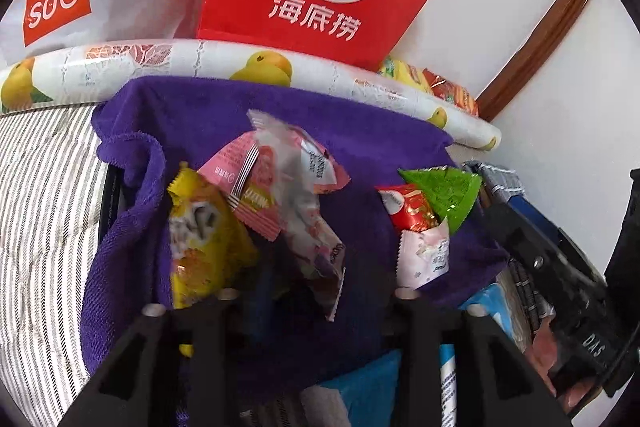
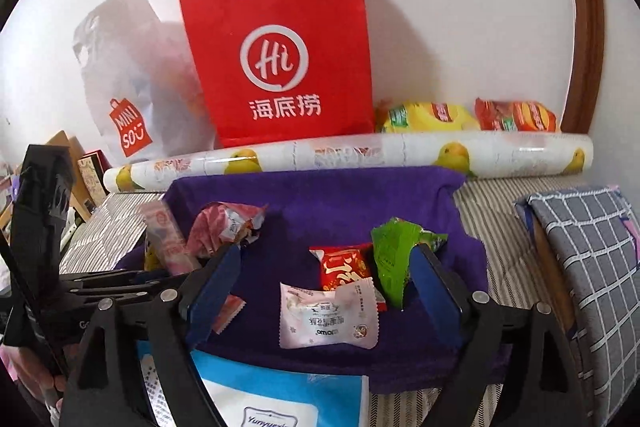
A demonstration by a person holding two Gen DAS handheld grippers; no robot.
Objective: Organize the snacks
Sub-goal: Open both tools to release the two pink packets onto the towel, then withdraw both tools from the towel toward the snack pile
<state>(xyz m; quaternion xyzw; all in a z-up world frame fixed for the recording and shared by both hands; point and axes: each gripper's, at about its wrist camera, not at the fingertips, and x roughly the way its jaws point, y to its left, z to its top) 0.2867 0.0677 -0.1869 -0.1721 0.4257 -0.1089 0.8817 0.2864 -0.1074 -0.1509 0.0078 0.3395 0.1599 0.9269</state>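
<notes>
Small snack packets lie on a purple towel (image 1: 320, 115) (image 2: 320, 195). In the left wrist view a yellow packet (image 1: 200, 239) and pink packets (image 1: 256, 179) are heaped left of centre. A translucent pink packet (image 1: 312, 247) lies between the fingers of my left gripper (image 1: 316, 297), whose jaws stand apart without pressing it. My right gripper (image 2: 326, 251) is wide open over a red packet (image 2: 344, 267) and a pale pink packet (image 2: 328, 319). A green packet (image 2: 390, 259) leans against its right blue pad (image 2: 436, 287).
Behind the towel lie a fruit-print roll (image 2: 360, 151), a red paper bag (image 2: 280, 67), a white MINISO bag (image 2: 128, 99), and yellow (image 2: 428, 115) and orange (image 2: 516, 115) snack bags by the wall. A checked cushion (image 2: 592, 267) is at right, a blue-white pack (image 2: 272, 387) in front.
</notes>
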